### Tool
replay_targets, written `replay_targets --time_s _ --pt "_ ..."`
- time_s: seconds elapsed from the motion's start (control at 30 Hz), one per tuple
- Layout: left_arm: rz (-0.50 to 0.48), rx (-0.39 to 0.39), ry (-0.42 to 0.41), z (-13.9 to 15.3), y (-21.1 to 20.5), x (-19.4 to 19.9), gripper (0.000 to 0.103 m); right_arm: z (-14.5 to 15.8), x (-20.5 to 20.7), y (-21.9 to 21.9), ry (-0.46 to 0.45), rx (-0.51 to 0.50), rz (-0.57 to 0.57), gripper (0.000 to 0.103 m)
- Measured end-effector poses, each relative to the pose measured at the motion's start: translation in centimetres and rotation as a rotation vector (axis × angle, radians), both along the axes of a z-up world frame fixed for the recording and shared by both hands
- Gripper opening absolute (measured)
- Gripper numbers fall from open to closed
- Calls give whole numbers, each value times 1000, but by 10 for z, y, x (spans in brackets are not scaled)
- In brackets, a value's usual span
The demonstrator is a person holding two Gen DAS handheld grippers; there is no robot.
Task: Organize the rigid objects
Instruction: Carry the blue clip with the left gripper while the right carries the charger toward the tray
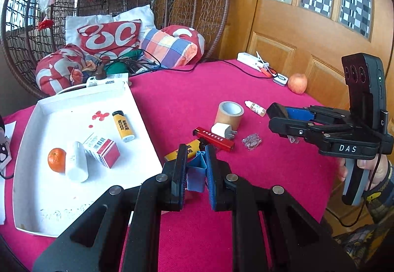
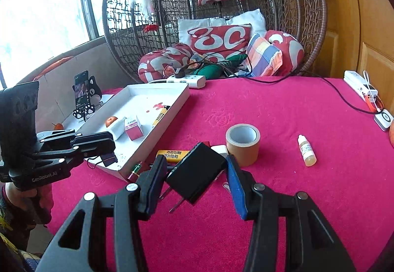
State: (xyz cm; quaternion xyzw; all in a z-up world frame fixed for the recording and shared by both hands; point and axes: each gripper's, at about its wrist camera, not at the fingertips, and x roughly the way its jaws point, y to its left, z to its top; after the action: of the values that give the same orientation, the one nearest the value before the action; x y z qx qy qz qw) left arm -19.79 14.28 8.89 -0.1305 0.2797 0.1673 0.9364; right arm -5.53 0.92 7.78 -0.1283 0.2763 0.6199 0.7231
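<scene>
1. A black plug adapter (image 2: pixel 195 174) is gripped between the pads of the right gripper (image 2: pixel 197 182), lifted clear of the cloth, well to the right of the white tray (image 1: pixel 81 99).
2. A blue binder clip (image 1: pixel 197 168) is clamped in the left gripper (image 1: pixel 195 171), just beside the tray's right wall.
3. The carrying step is judged to be in hand: both items are held, neither deposited.
4. Next, each gripper would need to be brought over the tray and opened; the yellow lighter (image 1: pixel 183 152), red bar (image 1: pixel 213 138), tape roll (image 1: pixel 229 115) and dropper bottle (image 1: pixel 255 108) remain right of the tray.

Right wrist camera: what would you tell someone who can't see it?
The right gripper holds a black plug-in charger block above a pink tablecloth. Beyond stand a brown tape roll and a white cardboard tray.
</scene>
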Motion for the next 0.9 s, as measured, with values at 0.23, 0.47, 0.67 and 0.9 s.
replay_targets --time_s 0.23,0.47,0.67,0.9 --pt "42 -1 -28 5 7 -15 14 9 -8 5 -16 15 20 49" --pt "80 -5 -57 8 16 -31 14 21 -17 13 -44 30 47 49" --pt "127 -20 -87 11 29 -48 14 31 -29 27 -62 40 80 49" --pt "181 -10 -109 19 44 -67 14 39 -42 46 -66 51 123 49"
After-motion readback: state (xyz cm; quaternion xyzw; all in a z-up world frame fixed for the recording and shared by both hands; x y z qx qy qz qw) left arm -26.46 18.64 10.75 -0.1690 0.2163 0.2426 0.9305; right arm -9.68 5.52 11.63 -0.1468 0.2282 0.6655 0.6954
